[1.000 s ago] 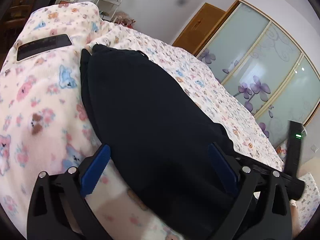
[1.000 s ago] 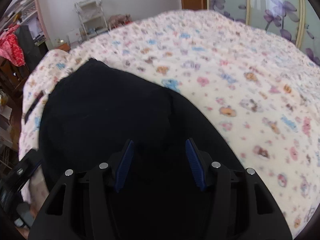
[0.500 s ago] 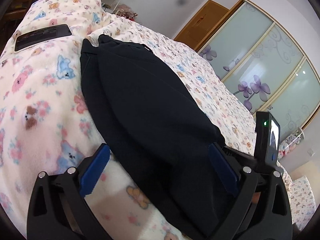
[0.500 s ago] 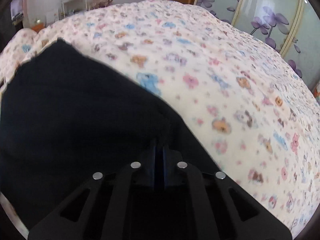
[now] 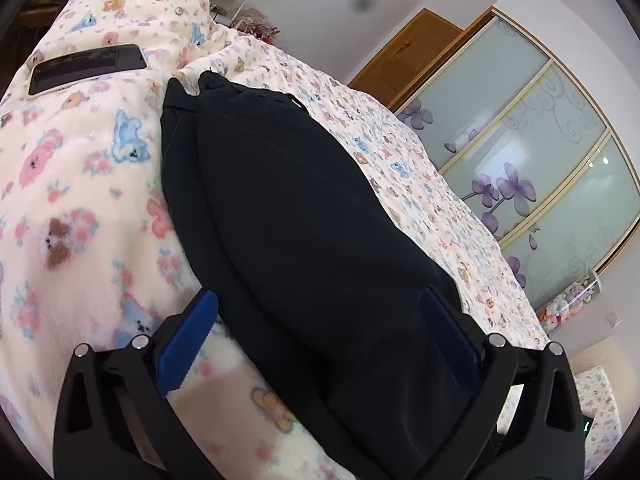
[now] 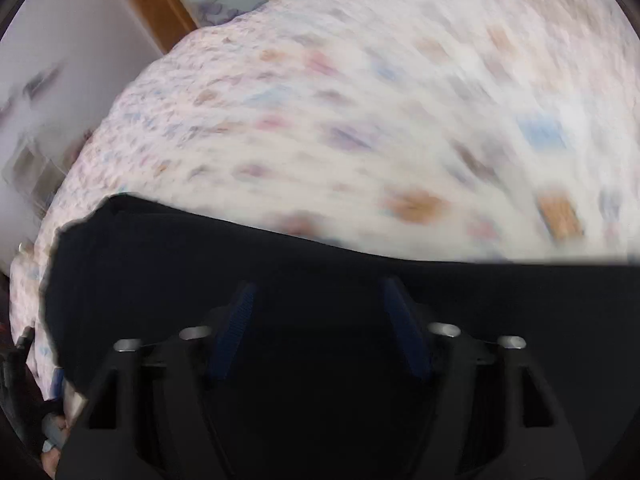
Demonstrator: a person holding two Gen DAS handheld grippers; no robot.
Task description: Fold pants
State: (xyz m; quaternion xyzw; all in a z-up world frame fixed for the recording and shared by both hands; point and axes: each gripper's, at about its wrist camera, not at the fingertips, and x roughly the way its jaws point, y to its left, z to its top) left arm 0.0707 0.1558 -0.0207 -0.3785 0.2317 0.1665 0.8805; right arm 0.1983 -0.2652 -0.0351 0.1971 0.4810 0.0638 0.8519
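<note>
No brand, label or legible writing appears in either view.

The cream fleece bedspread printed with pink, blue and brown bears [image 5: 76, 184] covers the bed. A flat black rectangular device with a glossy face [image 5: 88, 67] lies on the bedspread's raised far-left corner, well apart from the garment. Frosted glass sliding doors with purple flower decals [image 5: 548, 168] stand beyond the bed, beside a brown wooden door [image 5: 404, 64].

The dark navy pants [image 5: 288, 216] lie lengthwise on the bedspread, folded in a long tapering strip. The left gripper [image 5: 320, 344] is spread wide: its blue-padded fingers [image 5: 188, 344] straddle the near end of the pants without clamping.

The right wrist view is motion-blurred. The right gripper [image 6: 320, 328] is also spread apart over the dark fabric [image 6: 320, 264], holding nothing.
</note>
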